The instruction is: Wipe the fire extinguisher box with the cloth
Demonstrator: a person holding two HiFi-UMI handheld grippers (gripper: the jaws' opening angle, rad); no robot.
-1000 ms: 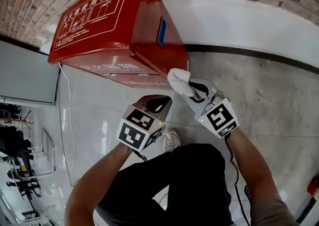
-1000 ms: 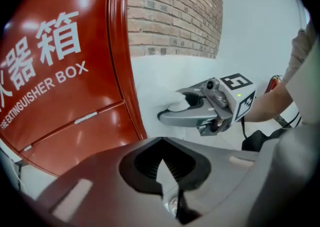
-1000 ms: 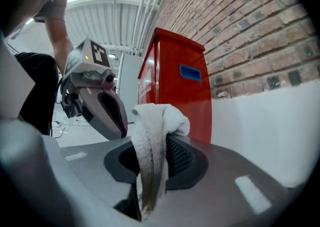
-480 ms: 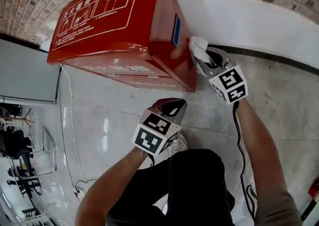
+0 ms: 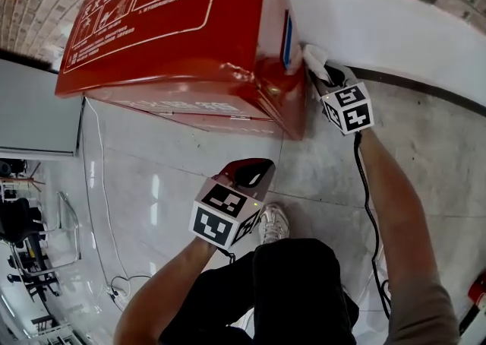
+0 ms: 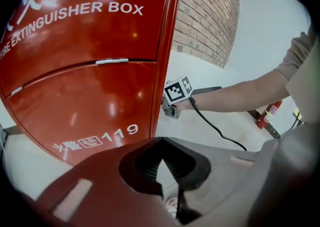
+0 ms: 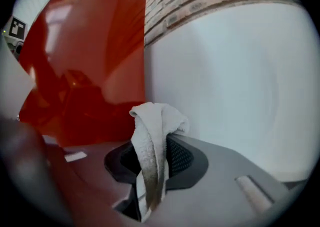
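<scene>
Red and glossy, the fire extinguisher box [image 5: 175, 39] stands against the wall [image 5: 395, 24], lettered "FIRE EXTINGUISHER BOX" and "119". The right hand-held gripper [image 7: 155, 163] is clamped on the white cloth [image 7: 152, 126] at the box's side. The left hand-held gripper [image 6: 167, 168] has its jaws together, empty.

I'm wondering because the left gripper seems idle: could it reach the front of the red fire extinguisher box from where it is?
Probably yes. The left gripper is empty, jaws together, and faces the front of the fire extinguisher box with only bare floor between; nothing seems to block it.
</scene>
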